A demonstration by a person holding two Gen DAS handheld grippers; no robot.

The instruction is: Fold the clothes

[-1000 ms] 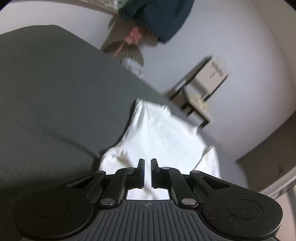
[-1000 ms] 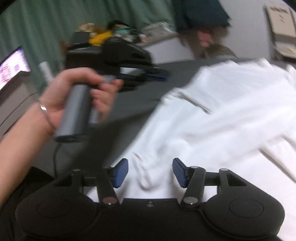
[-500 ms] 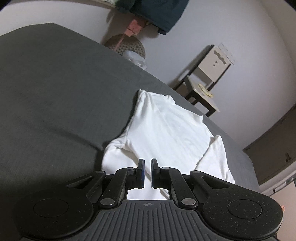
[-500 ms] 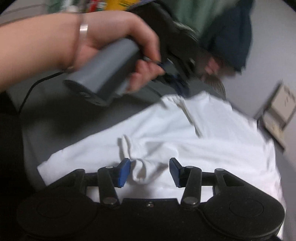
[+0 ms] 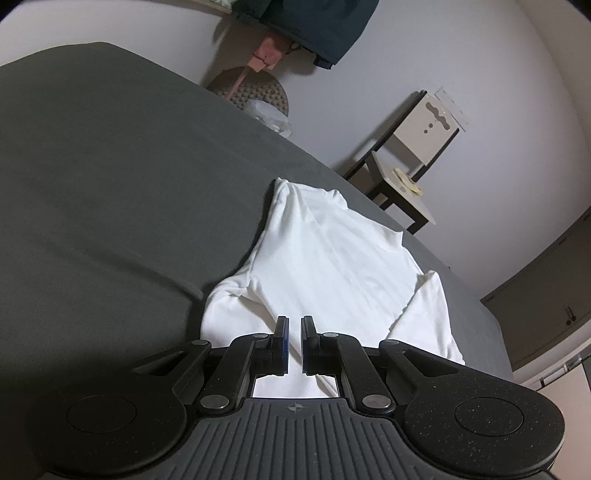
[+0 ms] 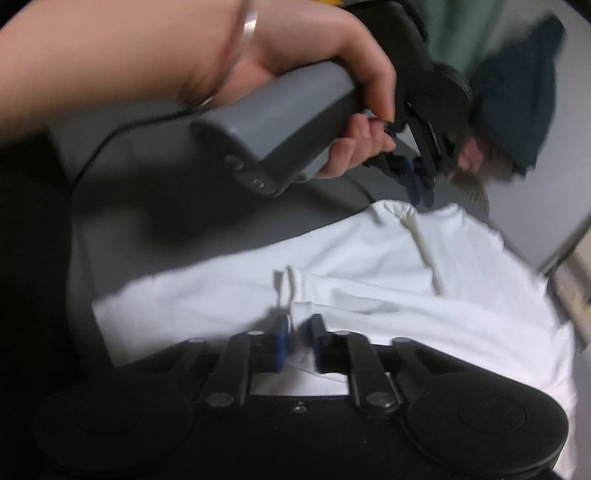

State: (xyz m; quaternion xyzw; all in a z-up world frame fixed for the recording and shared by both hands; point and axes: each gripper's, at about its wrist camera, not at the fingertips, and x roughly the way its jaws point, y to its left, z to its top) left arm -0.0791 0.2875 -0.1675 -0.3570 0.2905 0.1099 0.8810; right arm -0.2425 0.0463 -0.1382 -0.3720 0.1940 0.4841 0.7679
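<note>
A white garment point(image 5: 332, 258) lies spread on the grey bed point(image 5: 110, 184). In the left wrist view my left gripper point(image 5: 293, 332) is shut low over the garment's near end. The right wrist view shows that gripper point(image 6: 415, 184), held by a person's hand point(image 6: 332, 55), at a puckered corner of the white garment point(image 6: 406, 314), with the cloth gathered at its tips. My right gripper point(image 6: 298, 332) is closing its jaws on a raised fold at the garment's near edge, and the fold sits pinched between the blue pads point(image 6: 281, 334).
A small white and black chair point(image 5: 413, 162) stands by the wall beyond the bed. A woven basket point(image 5: 258, 92) sits at the bed's far side under a dark hanging garment point(image 5: 314, 26). A cable point(image 6: 122, 136) trails from the left gripper's handle.
My right gripper has rolled and slid along the garment's edge, and its jaws have come together on a fold. The left gripper has stayed shut and nearly still.
</note>
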